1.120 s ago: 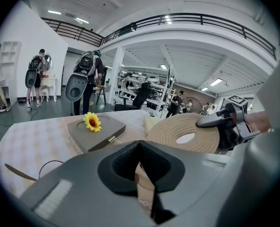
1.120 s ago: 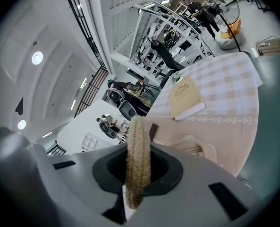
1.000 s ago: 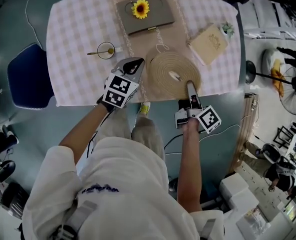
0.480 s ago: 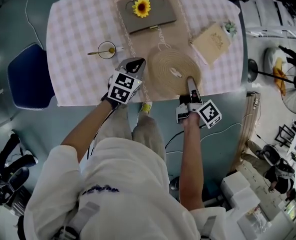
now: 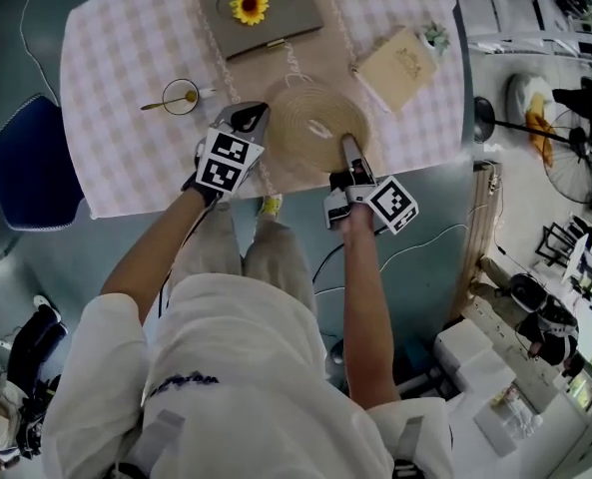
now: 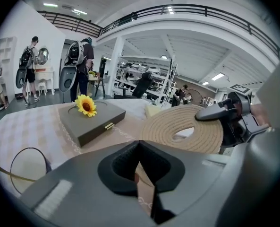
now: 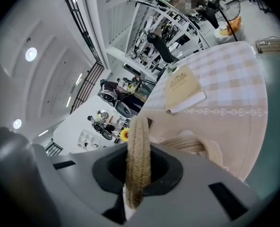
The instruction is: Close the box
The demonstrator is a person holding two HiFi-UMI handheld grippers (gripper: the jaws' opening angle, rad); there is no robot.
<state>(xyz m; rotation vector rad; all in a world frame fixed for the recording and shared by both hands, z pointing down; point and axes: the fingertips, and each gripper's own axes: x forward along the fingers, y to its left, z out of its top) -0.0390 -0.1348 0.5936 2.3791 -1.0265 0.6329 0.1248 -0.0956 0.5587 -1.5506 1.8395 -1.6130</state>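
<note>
Partly obsc.: woven lid [image 5: 300, 118] edge.

floor [image 5: 46, 277]: grey-blue | blue chair [image 5: 31, 163] beside checked table [image 5: 116, 68] | white hall, railed balcony [image 6: 187, 12] (strip lights [image 6: 50, 5] lit)

1. This is a large indoor hall, something like a lab or a workshop and not a home. The ceiling is high and white, with strip lights [image 6: 50, 5].
2. An upper gallery with a dark railing [image 6: 187, 11] runs along the walls, above white columns [image 6: 115, 65].
3. On the far side stand metal racks [image 7: 177, 27] full of equipment, and several people [image 6: 29, 65] stand among machines.
4. The table [image 5: 116, 58] with a checked cloth stands on a bare blue-green floor [image 5: 46, 267], and white boxes [image 5: 470, 352] lie to the near right.
</note>
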